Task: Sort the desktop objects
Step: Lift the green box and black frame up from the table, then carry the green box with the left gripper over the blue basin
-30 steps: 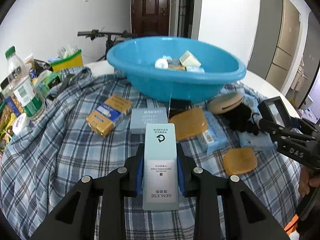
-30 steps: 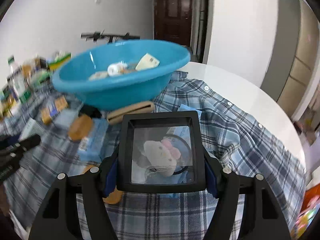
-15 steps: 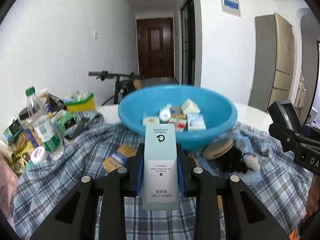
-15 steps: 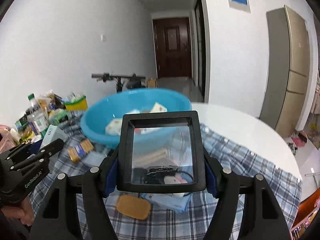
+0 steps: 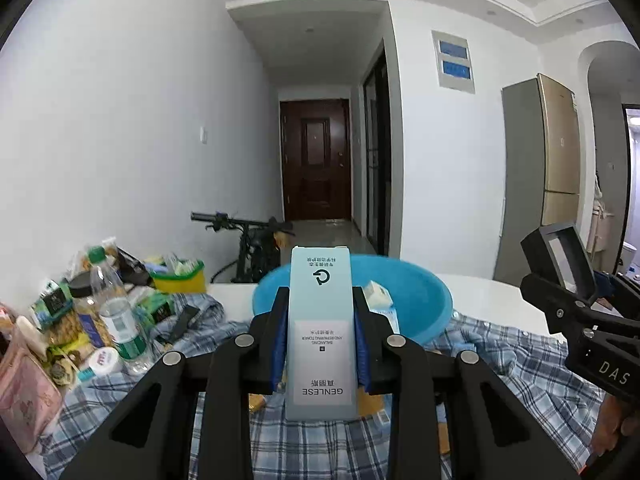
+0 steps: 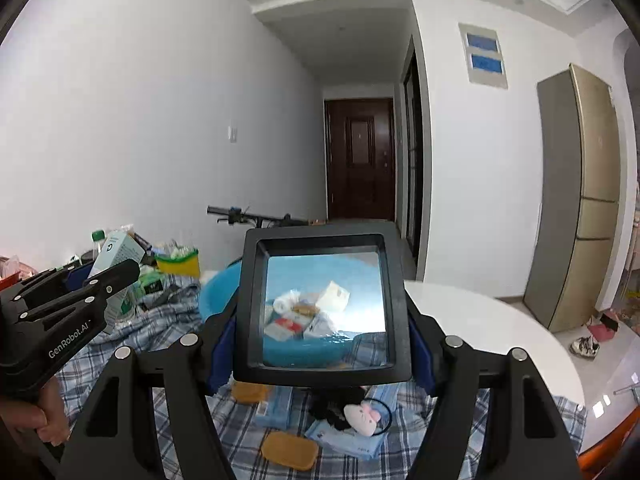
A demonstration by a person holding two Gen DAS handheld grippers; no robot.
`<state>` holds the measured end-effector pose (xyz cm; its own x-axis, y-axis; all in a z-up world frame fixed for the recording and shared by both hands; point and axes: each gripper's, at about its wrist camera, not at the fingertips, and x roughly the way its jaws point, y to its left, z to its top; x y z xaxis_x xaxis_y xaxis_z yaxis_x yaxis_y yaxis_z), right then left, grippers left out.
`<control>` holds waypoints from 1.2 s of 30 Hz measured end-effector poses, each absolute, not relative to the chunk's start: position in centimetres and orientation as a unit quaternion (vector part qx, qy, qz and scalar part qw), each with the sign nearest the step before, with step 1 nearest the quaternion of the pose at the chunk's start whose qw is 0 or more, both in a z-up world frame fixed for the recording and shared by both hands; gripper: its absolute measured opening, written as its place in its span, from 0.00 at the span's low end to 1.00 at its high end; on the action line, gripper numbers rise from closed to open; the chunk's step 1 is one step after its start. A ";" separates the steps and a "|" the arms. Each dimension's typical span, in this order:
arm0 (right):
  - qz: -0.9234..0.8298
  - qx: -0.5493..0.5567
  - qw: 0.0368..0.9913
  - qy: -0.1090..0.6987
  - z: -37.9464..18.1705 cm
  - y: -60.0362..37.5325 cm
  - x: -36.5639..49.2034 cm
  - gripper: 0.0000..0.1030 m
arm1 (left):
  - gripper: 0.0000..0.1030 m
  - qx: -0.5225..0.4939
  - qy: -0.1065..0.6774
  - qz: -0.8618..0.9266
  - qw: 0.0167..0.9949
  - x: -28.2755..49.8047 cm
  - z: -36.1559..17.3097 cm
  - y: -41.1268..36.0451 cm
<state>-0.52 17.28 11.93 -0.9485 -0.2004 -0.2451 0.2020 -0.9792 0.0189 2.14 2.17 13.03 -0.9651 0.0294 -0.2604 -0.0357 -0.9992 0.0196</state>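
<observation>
My left gripper (image 5: pixel 319 340) is shut on a tall pale-blue carton (image 5: pixel 320 332) marked GENLESE, held upright above the table. My right gripper (image 6: pixel 322 332) is shut on a black-framed square magnifier (image 6: pixel 322 304); it also shows at the right of the left wrist view, gripper (image 5: pixel 568 300) and magnifier (image 5: pixel 562 260). Beyond both stands a blue plastic basin (image 5: pixel 416 300) with several small boxes in it, seen through the lens in the right wrist view (image 6: pixel 216 292). The left gripper (image 6: pixel 100 280) with its carton (image 6: pixel 116 256) appears at the left of the right wrist view.
A plaid cloth (image 5: pixel 520 364) covers the round white table (image 6: pixel 480 320). Orange cases (image 6: pixel 288 446), blue packets and a plush hair tie (image 6: pixel 362 418) lie on it. Bottles (image 5: pixel 116 308), snacks and a yellow-green box (image 5: pixel 180 280) crowd the left side. A bicycle (image 5: pixel 248 236) stands behind.
Both grippers have risen and tilted up toward level, each keeping its object. The basin now sits lower in both views and the hallway and ceiling fill the upper part.
</observation>
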 end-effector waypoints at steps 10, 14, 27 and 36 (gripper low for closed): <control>-0.988 0.103 0.113 -0.001 12.6 17.5 1.2 0.66 | 0.29 -0.115 0.009 0.993 0.008 5.7 15.1 1.8; -0.988 0.102 0.117 -0.003 12.6 17.8 1.6 0.66 | 0.29 -0.121 0.009 0.993 0.014 6.1 14.9 2.2; -0.988 0.102 0.119 -0.010 12.4 17.6 1.8 0.66 | 0.29 -0.132 0.010 0.991 0.017 5.6 14.6 2.8; -0.987 0.104 0.123 -0.010 12.3 17.2 1.3 0.66 | 0.29 -0.137 0.006 0.990 0.022 4.4 14.3 2.6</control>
